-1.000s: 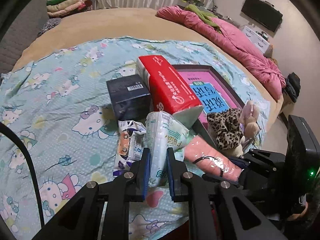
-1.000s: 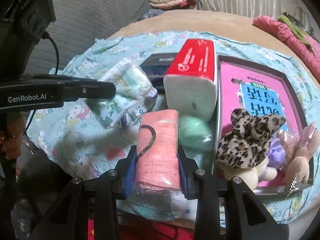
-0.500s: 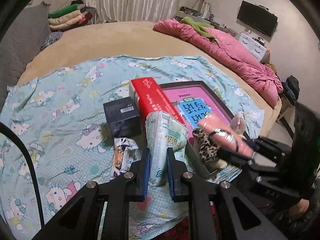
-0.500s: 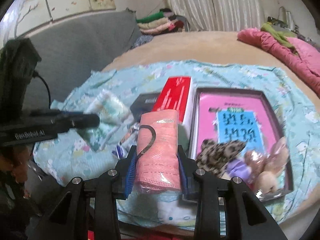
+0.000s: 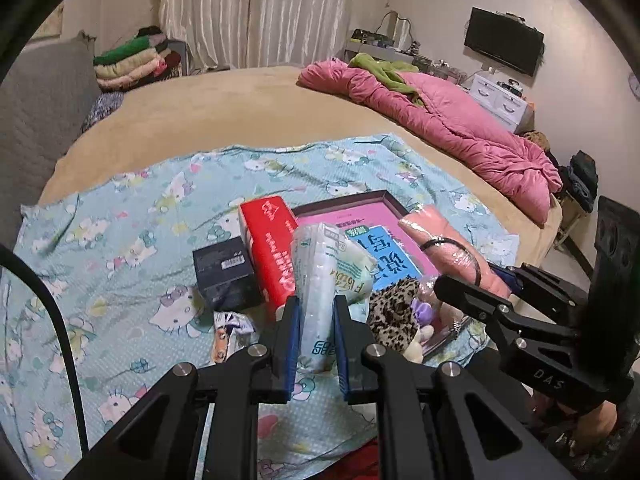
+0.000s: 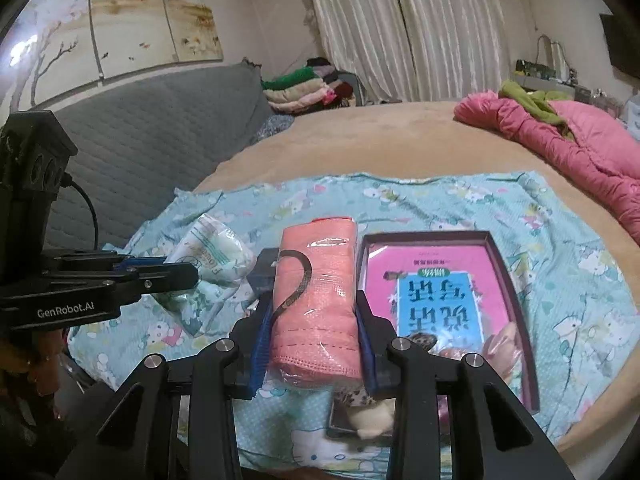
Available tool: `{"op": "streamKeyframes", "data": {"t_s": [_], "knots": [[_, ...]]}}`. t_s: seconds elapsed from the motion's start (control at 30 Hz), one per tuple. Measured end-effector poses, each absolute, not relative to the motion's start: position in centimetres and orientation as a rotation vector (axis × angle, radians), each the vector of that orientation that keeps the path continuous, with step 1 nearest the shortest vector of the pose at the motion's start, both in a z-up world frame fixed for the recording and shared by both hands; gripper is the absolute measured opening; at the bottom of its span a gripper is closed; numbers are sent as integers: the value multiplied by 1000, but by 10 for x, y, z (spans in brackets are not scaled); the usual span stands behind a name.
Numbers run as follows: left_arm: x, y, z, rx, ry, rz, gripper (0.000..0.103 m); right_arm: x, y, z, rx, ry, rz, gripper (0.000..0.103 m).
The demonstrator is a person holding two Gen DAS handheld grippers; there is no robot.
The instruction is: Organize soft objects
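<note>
A pale green pack of tissues point(image 5: 320, 300) is clamped between the blue pads of the left tongs point(image 5: 316, 332) and is held clear above the cartoon-printed sheet point(image 5: 120, 240) spread on the bed point(image 5: 240, 104). A salmon-pink pack of face masks point(image 6: 316, 300) in clear wrap, with a black loop across it, is gripped by the right tongs point(image 6: 314, 344), likewise lifted off the bedding. Below, a red tissue box point(image 5: 272, 248) is seen lying beside a small black box point(image 5: 224, 272), with a crumpled wrapper point(image 5: 228, 328) just in front of them. A shallow box with a pink printed bottom point(image 6: 440, 280) rests on the sheet, and a leopard-print plush point(image 5: 394, 312) with other small soft toys is gathered at its near end. A pink quilt point(image 5: 440, 120) is heaped at the far edge of the bed.
</note>
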State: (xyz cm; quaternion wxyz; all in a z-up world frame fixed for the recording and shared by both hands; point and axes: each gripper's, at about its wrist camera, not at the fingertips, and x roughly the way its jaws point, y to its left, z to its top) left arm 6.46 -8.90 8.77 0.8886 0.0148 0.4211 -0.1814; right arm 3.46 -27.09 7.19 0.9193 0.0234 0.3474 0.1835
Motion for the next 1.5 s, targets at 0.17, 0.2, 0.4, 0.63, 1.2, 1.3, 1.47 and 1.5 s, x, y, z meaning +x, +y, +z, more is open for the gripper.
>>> {"op": "streamKeyframes", "data": {"t_s": [0.17, 0.2, 0.4, 0.63, 1.2, 1.3, 1.47, 1.5], "knots": [[65, -108, 93, 60, 865, -376, 16, 36, -285, 81, 53, 687, 350, 38], [65, -112, 93, 63, 865, -377, 16, 36, -288, 82, 52, 683, 342, 38], [70, -135, 89, 81, 871, -403, 16, 38, -316, 86, 65, 663, 277, 38], [75, -161, 78, 99, 900, -432, 16, 43, -347, 83, 92, 664, 205, 38], [100, -204, 26, 88, 1001, -481, 16, 51, -389, 59, 119, 715, 98, 38], [105, -215, 14, 104, 1011, -482, 16, 52, -400, 48, 142, 731, 71, 38], [119, -222, -7, 105, 1038, -456, 16, 55, -409, 35, 157, 747, 59, 38], [121, -222, -10, 107, 1040, -448, 16, 55, -408, 33, 156, 750, 63, 38]]}}
